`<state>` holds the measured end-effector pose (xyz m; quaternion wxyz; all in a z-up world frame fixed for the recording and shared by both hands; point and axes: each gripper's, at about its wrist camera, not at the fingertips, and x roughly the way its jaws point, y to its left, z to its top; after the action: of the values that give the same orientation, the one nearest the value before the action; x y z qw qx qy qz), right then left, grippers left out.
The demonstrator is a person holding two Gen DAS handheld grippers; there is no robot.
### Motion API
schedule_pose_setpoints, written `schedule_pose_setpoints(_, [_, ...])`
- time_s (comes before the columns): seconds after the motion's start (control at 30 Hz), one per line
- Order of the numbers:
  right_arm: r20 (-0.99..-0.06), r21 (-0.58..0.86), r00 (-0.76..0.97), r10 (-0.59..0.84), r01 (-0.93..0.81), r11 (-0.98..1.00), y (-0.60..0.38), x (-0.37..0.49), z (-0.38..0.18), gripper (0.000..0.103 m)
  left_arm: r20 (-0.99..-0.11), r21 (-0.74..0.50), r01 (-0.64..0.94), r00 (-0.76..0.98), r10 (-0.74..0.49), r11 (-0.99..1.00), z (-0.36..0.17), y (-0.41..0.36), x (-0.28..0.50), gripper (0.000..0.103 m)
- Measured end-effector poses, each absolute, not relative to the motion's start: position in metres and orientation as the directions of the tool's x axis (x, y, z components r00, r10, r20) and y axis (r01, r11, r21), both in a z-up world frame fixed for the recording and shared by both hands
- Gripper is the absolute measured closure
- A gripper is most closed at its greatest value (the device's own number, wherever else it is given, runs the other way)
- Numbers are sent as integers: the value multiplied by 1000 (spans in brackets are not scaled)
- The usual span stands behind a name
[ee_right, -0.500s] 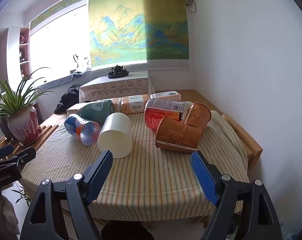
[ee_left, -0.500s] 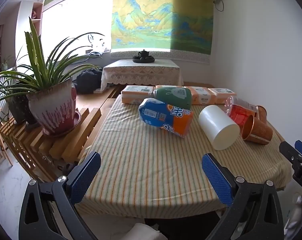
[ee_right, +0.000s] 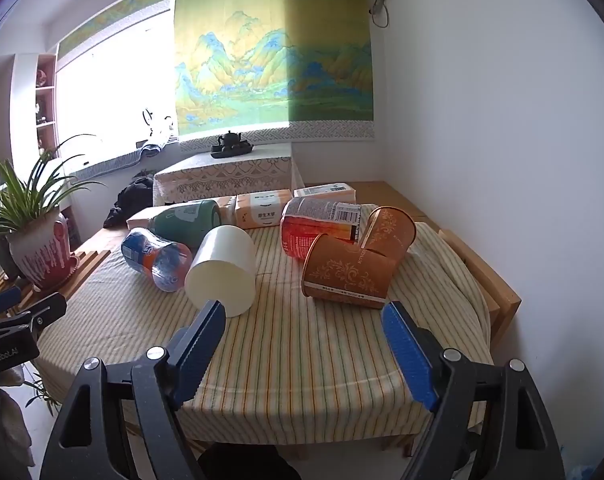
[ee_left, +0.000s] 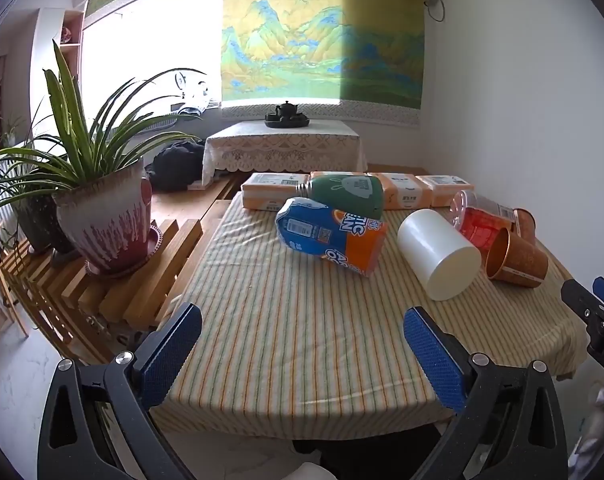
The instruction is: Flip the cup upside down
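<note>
A white cup [ee_left: 437, 254] lies on its side on the striped tablecloth [ee_left: 294, 320], its base toward me; it also shows in the right wrist view [ee_right: 224, 270]. Two brown paper cups lie on their sides: one in front [ee_right: 347, 274], one behind it [ee_right: 389, 232]; the front one shows in the left wrist view [ee_left: 515, 258]. My left gripper [ee_left: 302, 350] is open and empty over the table's near edge. My right gripper [ee_right: 303, 346] is open and empty, just short of the white cup and the front brown cup.
A blue-orange bottle [ee_left: 329, 236], a green bottle [ee_left: 347, 194] and a red bottle [ee_right: 319, 226] lie on the table. Tissue packs [ee_left: 274, 190] line the far edge. A potted plant [ee_left: 102, 216] stands on a wooden rack at left. A wall is at right.
Both grippers have edged slightly forward toward the table. Nothing on the table has moved.
</note>
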<state>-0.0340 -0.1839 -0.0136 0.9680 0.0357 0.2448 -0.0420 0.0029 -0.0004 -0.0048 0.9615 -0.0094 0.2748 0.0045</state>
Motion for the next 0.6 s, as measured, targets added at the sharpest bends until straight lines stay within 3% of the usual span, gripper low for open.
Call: schedule_pose_setpoints(0.6, [-485,56,872,-69,109,992,-185,-33,-17,25,-524,-15,-28,851,16,999,-4,2,4,1])
